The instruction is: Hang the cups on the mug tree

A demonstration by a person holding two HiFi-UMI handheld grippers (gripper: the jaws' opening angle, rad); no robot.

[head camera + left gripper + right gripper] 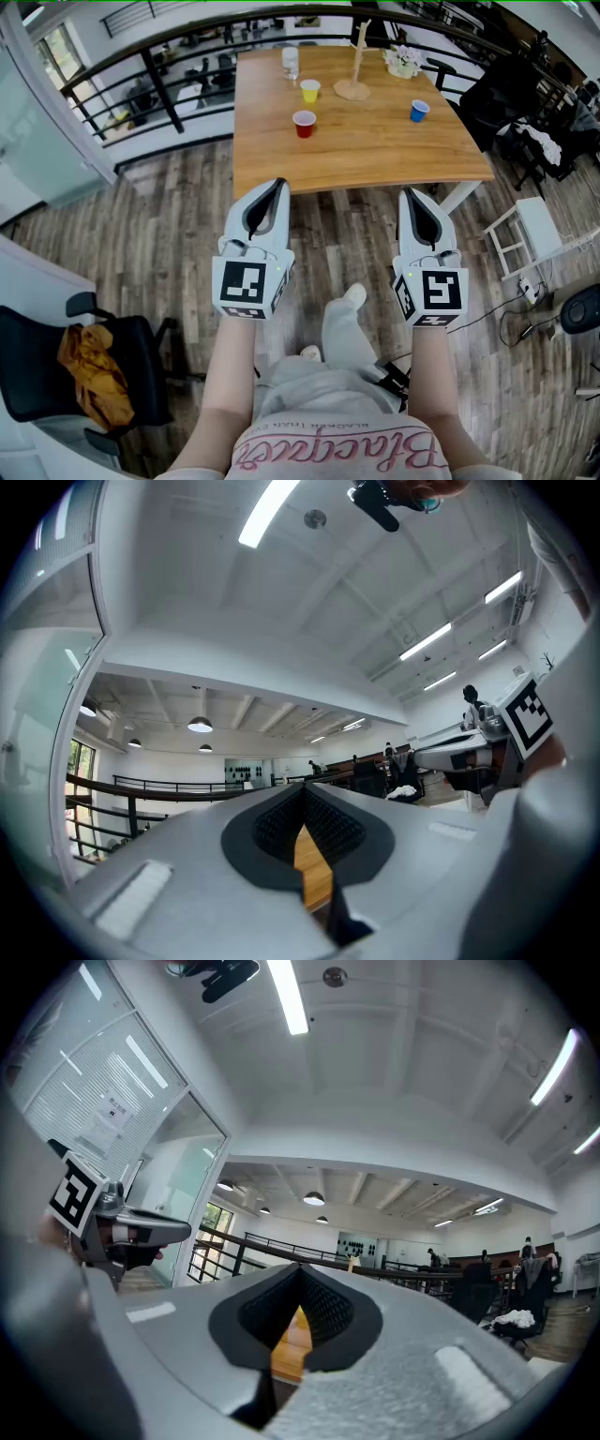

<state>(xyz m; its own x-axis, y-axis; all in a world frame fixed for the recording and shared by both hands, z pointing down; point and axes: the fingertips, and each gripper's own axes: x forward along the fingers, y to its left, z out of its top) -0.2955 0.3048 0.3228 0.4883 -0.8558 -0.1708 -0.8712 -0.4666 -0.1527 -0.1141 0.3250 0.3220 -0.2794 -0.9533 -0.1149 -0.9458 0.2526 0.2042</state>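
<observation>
Head view: cups [305, 124] and mug tree [356, 58] on table [375, 155] ahead.
Left gripper [277, 185], right gripper [411, 195] clenched, empty; black chair [56, 370] lower left.

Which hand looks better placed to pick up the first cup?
Probably left: the left gripper, shut and empty, is nearest the red cup, the closest cup. The right gripper lines up better with the blue cup.
</observation>
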